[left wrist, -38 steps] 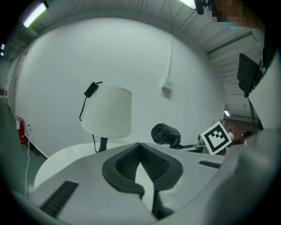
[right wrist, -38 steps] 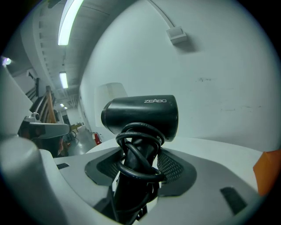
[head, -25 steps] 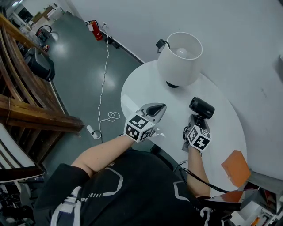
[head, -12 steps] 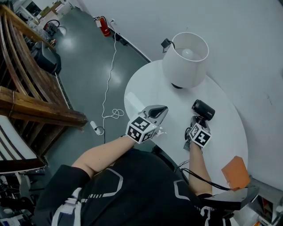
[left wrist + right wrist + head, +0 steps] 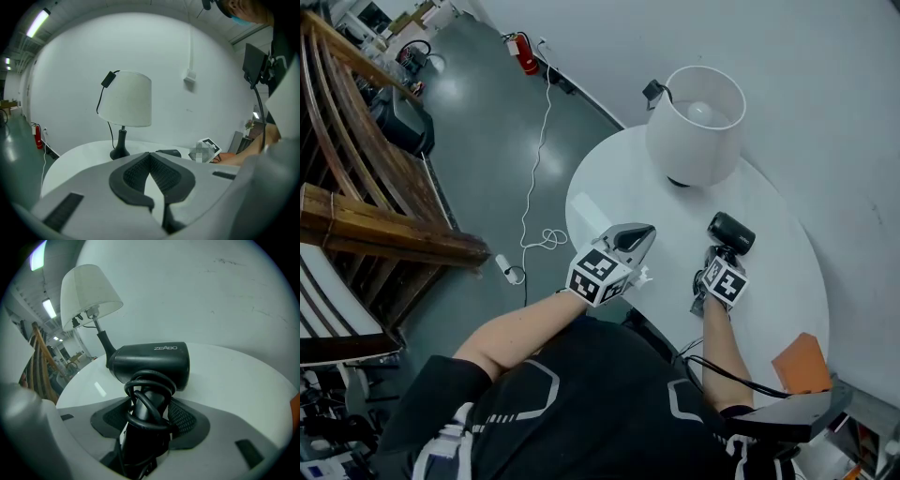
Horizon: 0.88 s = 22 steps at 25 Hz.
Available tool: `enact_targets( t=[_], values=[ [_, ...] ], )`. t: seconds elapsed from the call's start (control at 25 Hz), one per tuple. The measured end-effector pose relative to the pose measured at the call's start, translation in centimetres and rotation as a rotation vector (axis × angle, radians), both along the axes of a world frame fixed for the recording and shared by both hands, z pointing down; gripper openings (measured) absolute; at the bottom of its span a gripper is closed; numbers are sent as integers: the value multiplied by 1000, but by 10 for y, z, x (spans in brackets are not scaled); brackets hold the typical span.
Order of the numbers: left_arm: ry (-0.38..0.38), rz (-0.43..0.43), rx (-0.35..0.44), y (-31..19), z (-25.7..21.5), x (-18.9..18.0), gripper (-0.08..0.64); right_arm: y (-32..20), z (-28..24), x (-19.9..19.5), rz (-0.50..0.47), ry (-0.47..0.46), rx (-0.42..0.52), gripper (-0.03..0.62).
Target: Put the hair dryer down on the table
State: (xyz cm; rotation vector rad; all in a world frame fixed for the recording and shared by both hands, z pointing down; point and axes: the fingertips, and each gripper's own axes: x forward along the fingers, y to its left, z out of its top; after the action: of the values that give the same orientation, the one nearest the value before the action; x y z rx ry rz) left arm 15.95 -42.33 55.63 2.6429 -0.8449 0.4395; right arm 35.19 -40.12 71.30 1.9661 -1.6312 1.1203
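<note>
Hair dryer (image 5: 152, 362), cord looped round its handle, is clamped by that handle in the right gripper (image 5: 149, 418) over the round white table (image 5: 609, 192), near the lamp (image 5: 694, 122). The left gripper (image 5: 151, 161) has its jaws together on nothing.

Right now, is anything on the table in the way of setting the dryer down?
Nothing visible. The right gripper holds the dryer by its handle over bare table. The lamp stands farther back, and the orange sheet is off to the right near the edge.

One overhead, two low, toward lamp (image 5: 692, 131)
</note>
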Motion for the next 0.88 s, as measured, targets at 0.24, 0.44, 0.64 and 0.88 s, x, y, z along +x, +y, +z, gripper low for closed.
enact_targets(
  t=[0.24,0.44,0.64,0.88],
  values=[
    [-6,-2,-4,3,1,-1,5,2,12,-2,16,-9,-47,258],
    [-8,-2,-3,6,0,-3,5,2,13,-1,33,-3,-56,258],
    [-6,3,-6,8,0,-3,5,1,15,-2,46,22,-97,259],
    [-6,4,-3,10,-1,-3,5,1,17,-3,18,65,-121,262]
  ],
)
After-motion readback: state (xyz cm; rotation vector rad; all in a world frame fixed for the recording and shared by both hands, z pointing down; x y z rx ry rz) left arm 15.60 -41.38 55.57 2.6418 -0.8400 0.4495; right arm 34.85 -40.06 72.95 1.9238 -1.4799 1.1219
